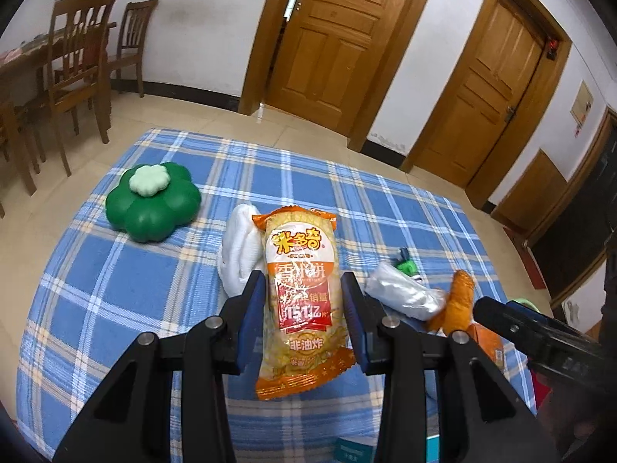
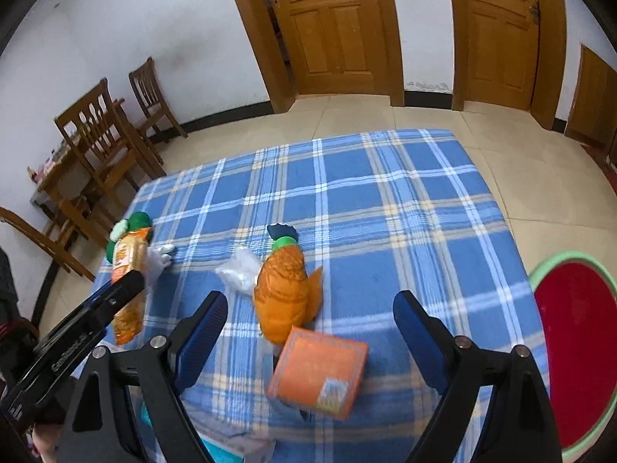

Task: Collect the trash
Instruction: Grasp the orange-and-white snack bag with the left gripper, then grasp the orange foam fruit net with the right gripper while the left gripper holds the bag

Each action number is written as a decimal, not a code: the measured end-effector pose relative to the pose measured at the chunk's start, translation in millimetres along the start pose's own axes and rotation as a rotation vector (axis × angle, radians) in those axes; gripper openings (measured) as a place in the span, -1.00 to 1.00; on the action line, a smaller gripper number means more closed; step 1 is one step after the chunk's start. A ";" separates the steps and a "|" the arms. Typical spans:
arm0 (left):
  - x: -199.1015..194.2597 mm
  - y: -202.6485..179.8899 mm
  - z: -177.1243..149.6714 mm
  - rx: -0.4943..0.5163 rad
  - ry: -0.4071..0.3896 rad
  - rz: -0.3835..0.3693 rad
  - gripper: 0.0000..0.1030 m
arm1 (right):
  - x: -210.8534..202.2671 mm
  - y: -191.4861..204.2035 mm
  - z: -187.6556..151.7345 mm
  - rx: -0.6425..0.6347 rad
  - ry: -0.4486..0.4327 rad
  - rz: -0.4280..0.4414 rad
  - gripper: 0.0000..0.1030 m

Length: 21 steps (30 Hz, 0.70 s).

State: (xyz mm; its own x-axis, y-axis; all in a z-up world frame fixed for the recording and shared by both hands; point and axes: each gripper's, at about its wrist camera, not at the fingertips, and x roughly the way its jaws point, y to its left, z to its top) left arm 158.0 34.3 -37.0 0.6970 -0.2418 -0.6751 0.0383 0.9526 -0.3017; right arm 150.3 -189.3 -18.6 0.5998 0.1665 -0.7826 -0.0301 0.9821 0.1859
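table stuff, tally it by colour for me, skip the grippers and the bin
orange: 3, snack packet, carrot toy, box
green: 1, flower-shaped container
white: 2, cloth, crumpled plastic bag
total: 6

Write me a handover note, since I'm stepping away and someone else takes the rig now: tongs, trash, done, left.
Left tongs: shut on the snack packet, lifted off the blue plaid cloth.
Right tongs: open, empty, above the orange box.
On the cloth: crumpled clear plastic, white tissue, orange carrot toy, green flower container.
Red bin at the right edge.
Done: packet picked up.
Left: bin it, then the other trash.
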 end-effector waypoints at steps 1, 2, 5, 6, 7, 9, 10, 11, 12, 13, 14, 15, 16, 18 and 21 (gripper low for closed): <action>1.8 2.7 -0.8 -0.009 0.001 0.000 -0.22 | 1.8 0.3 0.2 -0.001 0.002 -0.004 0.73; 3.3 4.8 -1.3 -0.015 0.004 -0.002 -0.22 | 4.7 0.6 1.1 -0.002 0.005 -0.010 0.71; 7.4 10.2 -2.6 -0.032 0.010 -0.007 -0.22 | 13.0 0.9 2.3 -0.005 0.019 -0.020 0.55; 8.0 11.5 -3.2 -0.036 0.011 -0.008 -0.22 | 16.5 0.6 2.4 -0.006 0.027 -0.022 0.48; 8.5 12.4 -3.8 -0.038 0.010 -0.010 -0.22 | 18.9 0.1 2.7 -0.006 0.033 -0.022 0.41; 9.8 13.4 -3.9 -0.041 0.010 -0.013 -0.22 | 21.4 -0.9 2.2 -0.006 0.042 -0.022 0.25; 9.6 13.7 -4.2 -0.043 0.009 -0.017 -0.22 | 22.9 -1.1 1.9 -0.006 0.047 -0.020 0.16; 9.3 13.6 -4.2 -0.044 0.009 -0.019 -0.22 | 23.8 -1.5 1.6 -0.004 0.050 -0.016 0.12; 8.9 13.4 -4.4 -0.046 0.009 -0.021 -0.22 | 24.4 -2.4 1.2 0.001 0.051 -0.011 0.03; 8.7 13.2 -4.8 -0.046 0.009 -0.023 -0.22 | 24.1 -3.3 0.8 0.004 0.048 -0.005 -0.06; 8.6 13.2 -4.9 -0.047 0.009 -0.026 -0.22 | 23.7 -3.5 0.7 0.005 0.045 -0.003 -0.09; 8.7 13.2 -5.2 -0.047 0.009 -0.027 -0.22 | 22.6 -4.3 0.5 0.006 0.040 -0.001 -0.19; 8.2 13.2 -5.6 -0.048 0.009 -0.029 -0.22 | 21.7 -4.6 0.5 0.006 0.035 0.000 -0.26; 7.6 12.3 -6.0 -0.049 0.010 -0.035 -0.22 | 20.6 -4.1 0.7 0.010 0.028 0.001 -0.31; 6.1 10.3 -7.5 -0.049 0.012 -0.042 -0.22 | 17.1 -7.1 0.8 0.014 0.022 0.013 -0.35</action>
State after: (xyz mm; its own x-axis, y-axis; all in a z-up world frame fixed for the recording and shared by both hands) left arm 157.3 41.3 -49.2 0.6869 -0.2842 -0.6689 0.0322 0.9314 -0.3626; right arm 161.4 -193.5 -32.8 0.5814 0.1815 -0.7931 -0.0266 0.9785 0.2045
